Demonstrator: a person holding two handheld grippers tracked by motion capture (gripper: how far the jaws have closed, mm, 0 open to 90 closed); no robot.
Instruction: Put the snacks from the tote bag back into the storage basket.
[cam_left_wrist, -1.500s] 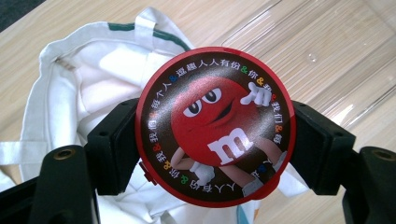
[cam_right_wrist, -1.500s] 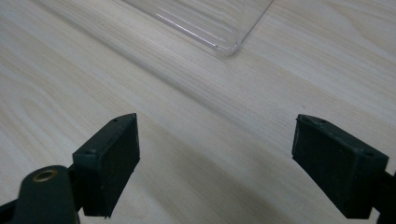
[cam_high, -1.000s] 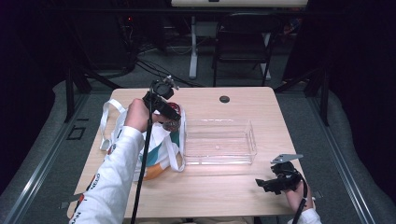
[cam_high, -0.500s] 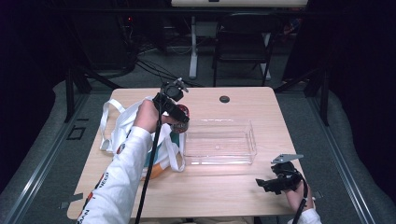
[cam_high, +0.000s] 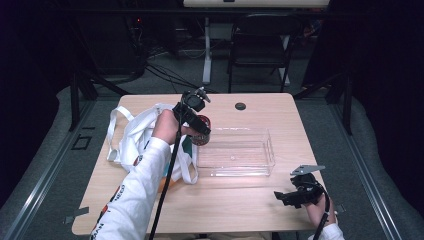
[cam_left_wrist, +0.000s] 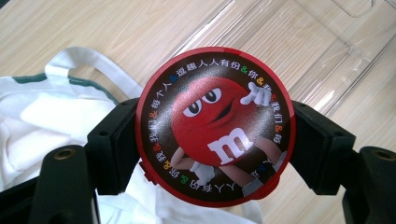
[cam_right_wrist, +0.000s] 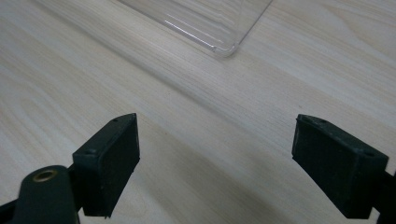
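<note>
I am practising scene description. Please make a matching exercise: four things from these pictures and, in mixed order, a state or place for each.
1. red candy tin
2. clear tray
3. white tote bag
4. right tool

a. open, holding nothing
b. lying beside the tray
c. clamped in the left tool
d. in the middle of the table

Pairs: 1-c, 2-d, 3-b, 4-a

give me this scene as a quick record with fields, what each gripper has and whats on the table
left gripper: shut on the round red candy tin, held above the table beside the tray
right gripper: open, nothing between the jaws, low over the table's near right part
clear plastic tray: on the table, looks empty
white tote bag: lying at the left, under the left forearm
small dark disc: near the far edge
table: light wood
</note>
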